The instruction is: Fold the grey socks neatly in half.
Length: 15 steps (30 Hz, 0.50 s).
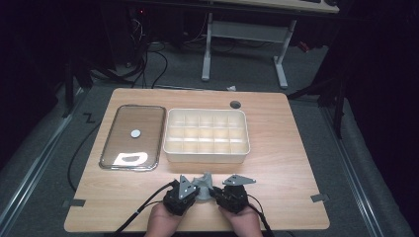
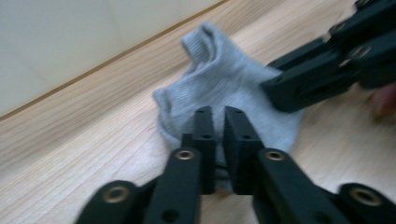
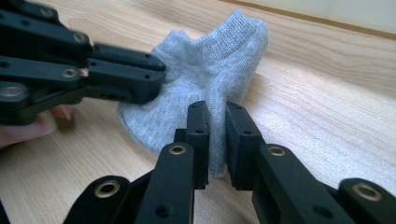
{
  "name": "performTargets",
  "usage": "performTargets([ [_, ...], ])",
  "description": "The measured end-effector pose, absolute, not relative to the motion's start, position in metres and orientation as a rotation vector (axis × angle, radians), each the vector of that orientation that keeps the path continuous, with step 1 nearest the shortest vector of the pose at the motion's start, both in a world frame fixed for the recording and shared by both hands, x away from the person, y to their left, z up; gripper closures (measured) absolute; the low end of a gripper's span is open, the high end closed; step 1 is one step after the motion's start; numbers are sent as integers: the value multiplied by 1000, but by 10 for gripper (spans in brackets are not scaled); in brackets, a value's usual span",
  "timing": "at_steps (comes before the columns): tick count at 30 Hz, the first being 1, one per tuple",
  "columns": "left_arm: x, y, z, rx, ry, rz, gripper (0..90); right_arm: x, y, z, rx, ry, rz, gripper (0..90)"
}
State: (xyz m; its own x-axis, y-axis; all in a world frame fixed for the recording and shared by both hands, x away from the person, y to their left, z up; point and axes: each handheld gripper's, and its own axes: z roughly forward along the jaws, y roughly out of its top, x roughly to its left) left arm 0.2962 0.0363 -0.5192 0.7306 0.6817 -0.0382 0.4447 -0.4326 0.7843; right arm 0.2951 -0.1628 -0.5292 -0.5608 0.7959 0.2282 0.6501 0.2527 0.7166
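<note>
A small grey ankle sock (image 1: 203, 179) lies crumpled on the wooden table (image 1: 286, 148) near its front edge, between my two grippers. My left gripper (image 1: 196, 190) comes at it from the left. In the left gripper view its jaws (image 2: 217, 112) stand almost together with sock fabric (image 2: 219, 79) in the narrow gap. My right gripper (image 1: 214, 190) comes in from the right. In the right gripper view its jaws (image 3: 217, 108) pinch a fold of the sock (image 3: 205, 70), and the left gripper (image 3: 156, 79) grips the sock's far edge.
A cream box (image 1: 206, 157) divided into several compartments stands just behind the sock. Left of it lies a shiny rectangular tray (image 1: 109, 148) with a small white disc (image 1: 135, 133) on it. A round cable hole (image 1: 235, 104) sits near the table's back edge.
</note>
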Motion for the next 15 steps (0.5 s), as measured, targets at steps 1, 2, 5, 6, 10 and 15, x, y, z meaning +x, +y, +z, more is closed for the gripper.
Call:
performTargets([
  [1,295,34,-517,2085,850,348,828,295,-162,-529,1368,2334,1197,816],
  [2,295,27,-517,2085,867,340,838,295,-162,-529,1366,2333,1196,816],
  [5,295,25,-520,2090,902,369,855,294,-162,-529,1362,2329,1193,817],
  [6,295,29,-524,2077,949,393,863,293,-162,-529,1358,2330,1188,818],
  [10,296,31,-528,2047,983,375,873,292,-162,-529,1345,2334,1193,820],
  [15,299,29,-528,2045,991,353,870,291,-163,-528,1336,2328,1190,821],
])
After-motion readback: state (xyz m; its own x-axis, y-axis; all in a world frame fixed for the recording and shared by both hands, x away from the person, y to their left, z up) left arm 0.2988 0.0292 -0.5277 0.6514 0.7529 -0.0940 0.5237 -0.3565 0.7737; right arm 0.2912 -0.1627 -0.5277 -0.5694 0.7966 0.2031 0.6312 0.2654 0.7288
